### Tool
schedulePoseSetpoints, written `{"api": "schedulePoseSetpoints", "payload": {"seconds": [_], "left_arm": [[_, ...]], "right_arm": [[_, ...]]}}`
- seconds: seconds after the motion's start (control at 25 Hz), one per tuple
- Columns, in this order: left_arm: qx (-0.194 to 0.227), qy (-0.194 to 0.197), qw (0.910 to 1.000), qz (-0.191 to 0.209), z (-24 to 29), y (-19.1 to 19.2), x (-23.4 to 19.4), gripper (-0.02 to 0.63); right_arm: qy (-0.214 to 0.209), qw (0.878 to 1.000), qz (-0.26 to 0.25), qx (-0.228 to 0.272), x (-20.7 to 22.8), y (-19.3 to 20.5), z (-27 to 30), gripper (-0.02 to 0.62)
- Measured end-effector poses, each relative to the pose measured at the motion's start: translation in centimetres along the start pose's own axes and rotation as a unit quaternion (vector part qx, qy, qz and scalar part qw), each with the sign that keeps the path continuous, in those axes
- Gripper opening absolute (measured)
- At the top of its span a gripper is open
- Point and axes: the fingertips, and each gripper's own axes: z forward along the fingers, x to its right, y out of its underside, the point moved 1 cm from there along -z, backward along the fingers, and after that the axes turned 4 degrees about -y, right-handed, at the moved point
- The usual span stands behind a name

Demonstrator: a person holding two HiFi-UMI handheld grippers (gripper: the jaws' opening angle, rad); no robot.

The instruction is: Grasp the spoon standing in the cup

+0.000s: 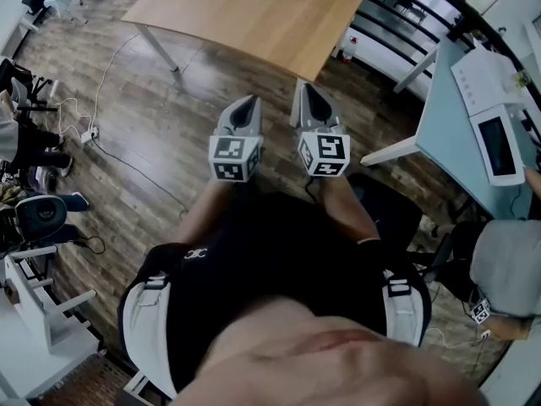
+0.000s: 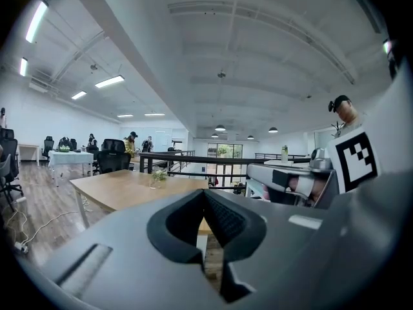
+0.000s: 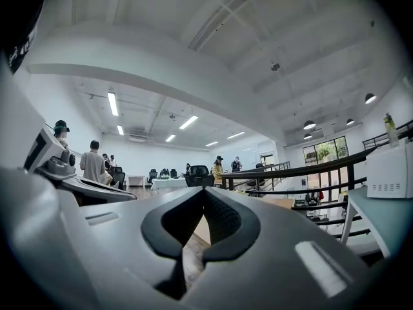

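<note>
Left tongs and right tongs were both pinched shut on nothing, side by side near the body, probably because the bench sat well ahead, cup (my guess) at its far side, spoon too small to see.

The left gripper and right gripper have grey shells, ribbed black fingers and white cubes with black square markers. The person wears a black top under white straps.
</note>
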Motion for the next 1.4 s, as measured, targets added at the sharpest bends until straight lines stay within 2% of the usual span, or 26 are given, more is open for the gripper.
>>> {"api": "schedulePoseSetpoints", "payload": {"seconds": [0.32, 0.6, 0.96, 1.12, 1.4], "left_arm": [[0.002, 0.011, 0.9998, -0.018, 4.4, -0.5, -2.8, 0.012], [0.001, 0.018, 0.9996, -0.023, 9.9, -1.1, -7.3, 0.012], [-0.008, 0.044, 0.9987, -0.026, 16.4, -3.9, -15.1, 0.012], [-0.011, 0.049, 0.9984, -0.026, 19.3, -3.5, -17.8, 0.012], [-0.008, 0.054, 0.9981, -0.029, 22.1, -4.8, -24.5, 0.012]], "right_arm": [[0.017, 1.000, -0.011, -0.005, 1.4, 0.1, 4.0, 0.000], [0.024, 0.999, -0.028, 0.000, 2.6, -0.4, 10.9, 0.000], [0.035, 0.999, -0.031, -0.010, 1.6, -1.6, 21.4, 0.000], [0.039, 0.999, -0.030, -0.013, 2.1, -0.9, 25.2, 0.000], [0.046, 0.998, -0.031, -0.016, 0.0, -0.7, 31.9, 0.000]]}}
